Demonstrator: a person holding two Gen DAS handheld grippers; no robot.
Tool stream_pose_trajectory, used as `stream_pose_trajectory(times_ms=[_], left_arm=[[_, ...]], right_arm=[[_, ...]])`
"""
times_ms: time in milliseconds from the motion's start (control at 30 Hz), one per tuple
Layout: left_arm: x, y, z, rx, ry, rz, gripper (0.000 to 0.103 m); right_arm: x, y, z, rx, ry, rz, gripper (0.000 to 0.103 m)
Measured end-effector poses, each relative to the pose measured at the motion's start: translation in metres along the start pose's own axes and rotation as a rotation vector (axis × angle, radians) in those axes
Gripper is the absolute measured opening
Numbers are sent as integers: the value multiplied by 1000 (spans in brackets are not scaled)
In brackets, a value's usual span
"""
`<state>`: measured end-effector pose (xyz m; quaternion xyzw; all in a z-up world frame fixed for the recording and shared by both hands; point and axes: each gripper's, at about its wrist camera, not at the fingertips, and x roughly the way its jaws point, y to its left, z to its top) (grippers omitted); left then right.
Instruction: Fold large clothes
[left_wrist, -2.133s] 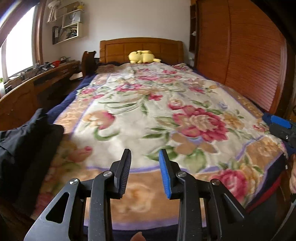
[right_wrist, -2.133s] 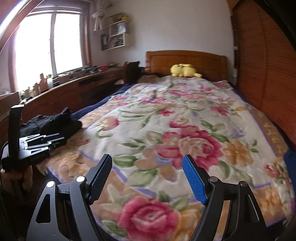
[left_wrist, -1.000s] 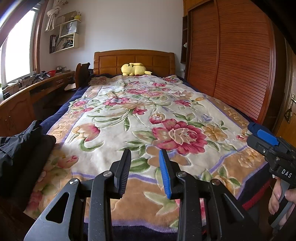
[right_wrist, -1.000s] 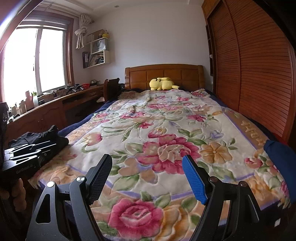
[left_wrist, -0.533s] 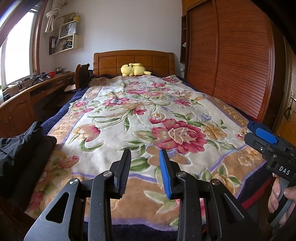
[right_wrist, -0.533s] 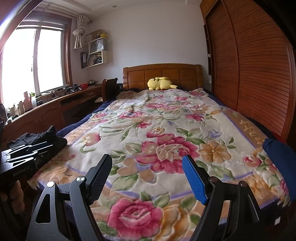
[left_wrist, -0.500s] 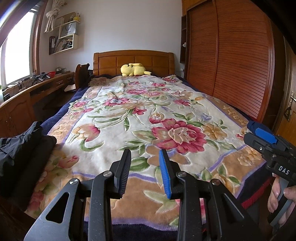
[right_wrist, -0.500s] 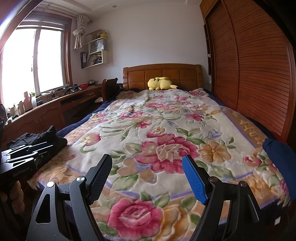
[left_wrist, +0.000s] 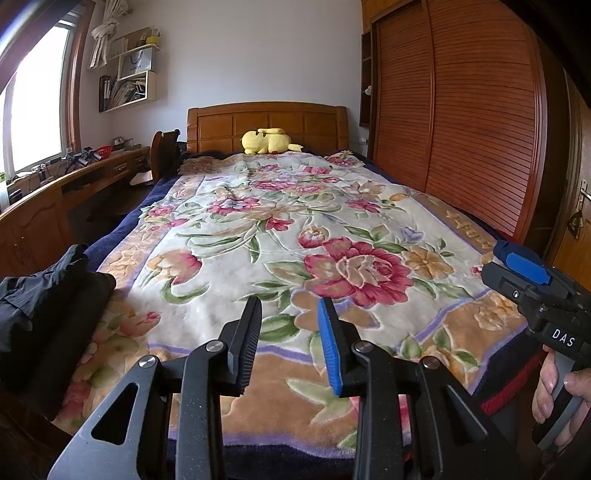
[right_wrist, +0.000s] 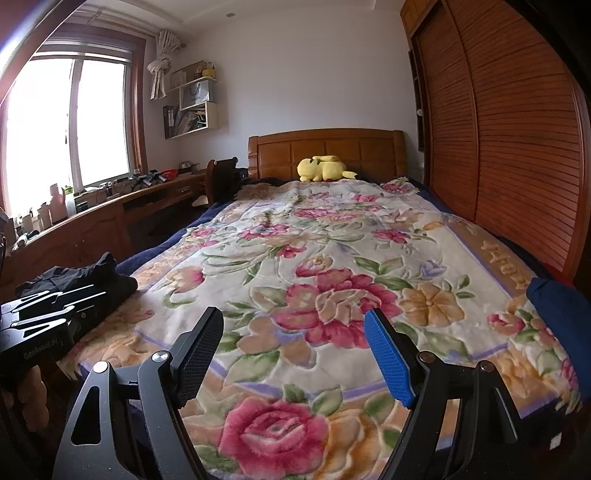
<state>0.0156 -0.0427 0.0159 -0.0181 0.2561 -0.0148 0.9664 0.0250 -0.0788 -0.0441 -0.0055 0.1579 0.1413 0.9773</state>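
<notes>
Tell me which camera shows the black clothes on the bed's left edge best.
The left wrist view: the black clothes lie unobstructed at the bed's left edge. In the right wrist view, the left gripper's body hides part of the pile.

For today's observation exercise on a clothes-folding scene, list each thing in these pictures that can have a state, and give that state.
Left gripper: open, narrow gap, empty.
Right gripper: open wide, empty.
Black clothes: heaped at the bed's near left corner, not spread out.
Blue garment: lying at the bed's right edge, partly out of view.
Floral blanket: spread flat over the bed.
Wardrobe doors: shut.
</notes>
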Motion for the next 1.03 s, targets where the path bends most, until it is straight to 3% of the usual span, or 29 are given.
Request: stream_pose_trajectory(times_ms=[1033], left_arm=[[-3, -2, -1, -1, -3, 0, 32]], right_arm=[[0, -3, -2, -7, 3, 4, 81]])
